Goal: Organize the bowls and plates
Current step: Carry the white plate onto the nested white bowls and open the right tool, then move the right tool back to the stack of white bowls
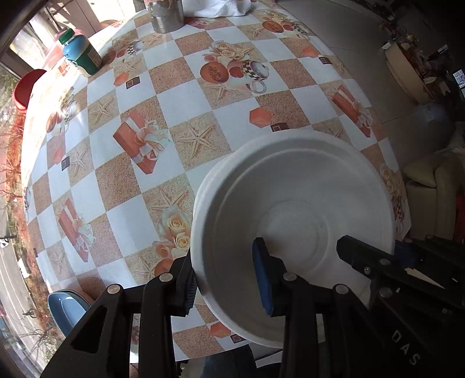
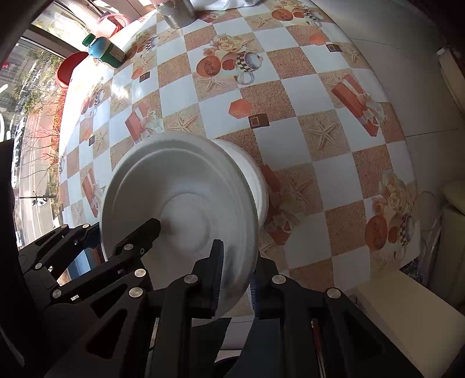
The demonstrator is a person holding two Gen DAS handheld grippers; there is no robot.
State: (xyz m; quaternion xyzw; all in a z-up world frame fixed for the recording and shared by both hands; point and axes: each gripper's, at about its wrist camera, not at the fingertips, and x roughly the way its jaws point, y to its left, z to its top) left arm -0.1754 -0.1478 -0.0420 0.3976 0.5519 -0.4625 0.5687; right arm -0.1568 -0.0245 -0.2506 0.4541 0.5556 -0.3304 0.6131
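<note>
Over checkered tablecloth (image 1: 180, 96), both grippers (image 1: 229, 285) (image 2: 237, 279) pinch the white bowl's (image 1: 290, 209) rim; only left view shows a blue dish (image 1: 66, 308).

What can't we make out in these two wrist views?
- Bowl count: stepped walls in the right view hint at a nested stack; blur hides how many.
- Bowl's underside and whether it touches the table: hidden by the bowl itself, both views.
- Blue dish: left view, cut off by the left gripper.
- Metal can: cropped by the top edge, both views.
- Bottle label: too small.
</note>
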